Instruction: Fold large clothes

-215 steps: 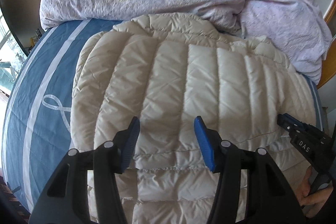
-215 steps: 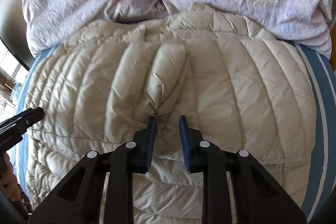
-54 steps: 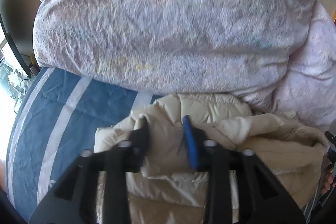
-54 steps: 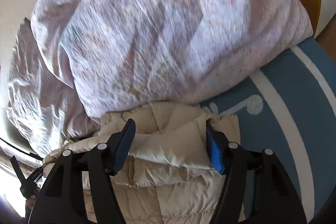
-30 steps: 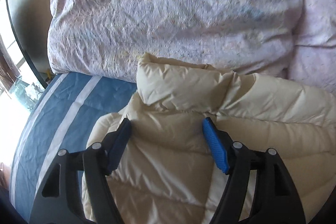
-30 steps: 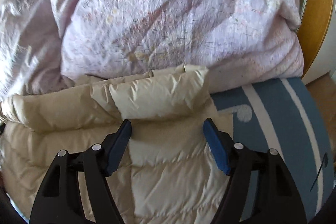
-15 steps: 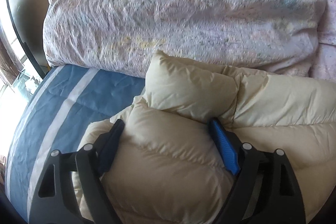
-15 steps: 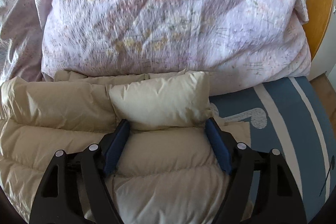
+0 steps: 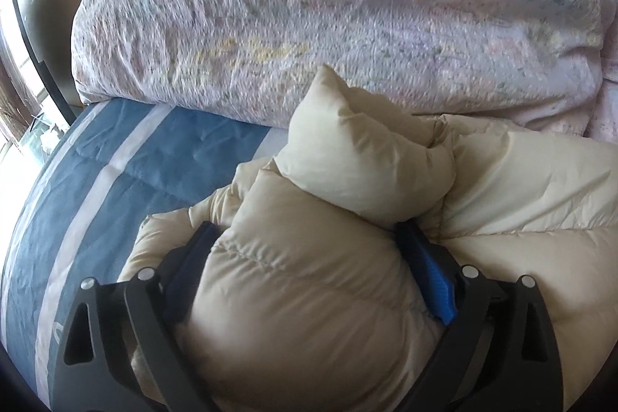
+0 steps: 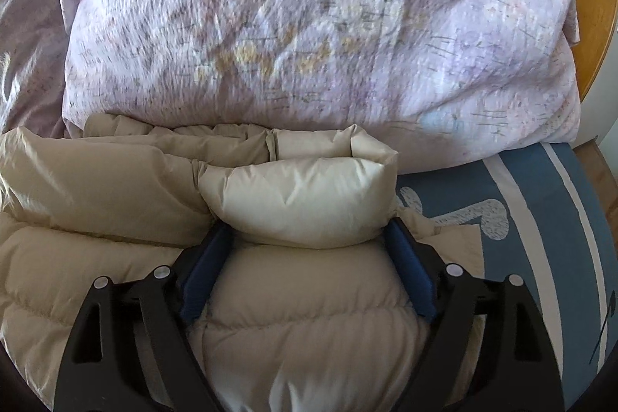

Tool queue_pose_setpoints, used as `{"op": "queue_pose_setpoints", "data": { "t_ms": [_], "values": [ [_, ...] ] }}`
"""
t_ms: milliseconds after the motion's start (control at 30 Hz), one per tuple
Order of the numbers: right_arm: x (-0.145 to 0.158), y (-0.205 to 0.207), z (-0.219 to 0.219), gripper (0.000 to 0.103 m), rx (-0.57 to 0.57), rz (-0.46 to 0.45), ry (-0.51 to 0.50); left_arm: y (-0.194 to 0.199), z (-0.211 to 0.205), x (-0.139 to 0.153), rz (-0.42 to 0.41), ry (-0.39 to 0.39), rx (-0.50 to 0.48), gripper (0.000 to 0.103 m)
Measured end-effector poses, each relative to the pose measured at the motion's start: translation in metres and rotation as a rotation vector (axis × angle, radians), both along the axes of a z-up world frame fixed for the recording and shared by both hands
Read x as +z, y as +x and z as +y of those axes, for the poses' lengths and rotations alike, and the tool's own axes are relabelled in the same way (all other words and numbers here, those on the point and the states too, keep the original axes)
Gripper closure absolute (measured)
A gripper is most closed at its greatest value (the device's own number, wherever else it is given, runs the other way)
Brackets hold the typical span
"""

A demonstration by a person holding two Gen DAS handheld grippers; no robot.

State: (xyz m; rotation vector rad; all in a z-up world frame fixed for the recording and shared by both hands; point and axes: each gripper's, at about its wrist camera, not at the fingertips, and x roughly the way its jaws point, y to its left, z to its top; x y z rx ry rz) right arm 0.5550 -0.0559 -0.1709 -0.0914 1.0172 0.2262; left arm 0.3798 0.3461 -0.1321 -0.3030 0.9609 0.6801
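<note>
1. On the bed, over a blue bedspread (image 9: 127, 180) with white stripes, lies a cream down jacket (image 9: 309, 296), folded into a thick puffy bundle whose far edge butts against a lilac floral duvet (image 9: 309, 6) heaped at the head of the bed.
2. Left gripper (image 9: 309, 253): its fingers (image 9: 432, 277) stand wide apart and have just been opening further. One fat quilted section of the jacket bulges up between them, filling the gap from one blue pad to the other (the near-left pad is half buried in the padding).
3. Whether those pads press on the fabric or merely flank it I cannot tell; the cloth swells against both.
4. Just beyond the left fingertips a folded corner of the jacket stands up in a soft peak, pointing at the duvet.
5. Right gripper (image 10: 307, 246): its fingers (image 10: 413, 277) are likewise spread wide, having just been opening, and they straddle another quilted section at the jacket's right end.
6. A rolled, pillow-like fold of the jacket (image 10: 301, 203) lies across the right fingertips, resting on top of the section between them.
7. To the right of that gripper the bedspread (image 10: 540, 238) shows bare, with a white looped motif just beside the jacket's edge.
</note>
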Motion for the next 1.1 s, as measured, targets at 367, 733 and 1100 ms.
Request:
{"op": "queue_pose_setpoints", "data": {
  "t_ms": [367, 733, 1100],
  "values": [
    [0.0006, 0.0005, -0.001, 0.018, -0.003, -0.001, -0.003, 0.0005, 0.0, -0.0009, 0.01, -0.004, -0.003, 0.007],
    [-0.0001, 0.0007, 0.0, 0.017, 0.0, -0.002, -0.002, 0.0007, 0.0014, -0.001, 0.015, -0.005, -0.005, 0.007],
    [0.0001, 0.0005, -0.0001, 0.017, 0.002, -0.002, -0.002, 0.0005, 0.0014, -0.0018, 0.018, -0.011, -0.007, 0.006]
  ]
}}
